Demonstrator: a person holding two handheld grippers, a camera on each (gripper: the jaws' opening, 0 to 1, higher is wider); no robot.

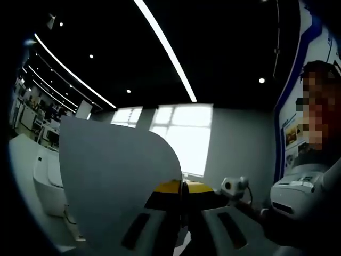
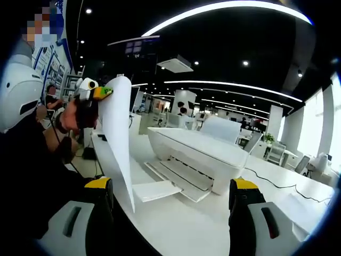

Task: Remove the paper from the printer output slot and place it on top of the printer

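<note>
A white sheet of paper (image 1: 112,181) stands up in front of me, its lower right corner pinched between the yellow-tipped jaws of my left gripper (image 1: 182,188), which is shut on it. From the right gripper view the same paper (image 2: 120,133) hangs curved in the air, held at its top by the left gripper (image 2: 95,95), left of the white printer (image 2: 202,152). The printer's output tray (image 2: 173,181) is folded out toward me with a small white flap at its end. My right gripper (image 2: 171,192) stands open low over the table, its jaws far apart on either side of the printer.
The printer sits on a white table (image 2: 176,226). A black cable (image 2: 277,181) runs across the table to the right of it. Another white machine (image 1: 48,181) lies at the left. Desks, chairs and people fill the room behind; bright windows (image 1: 186,133) lie ahead.
</note>
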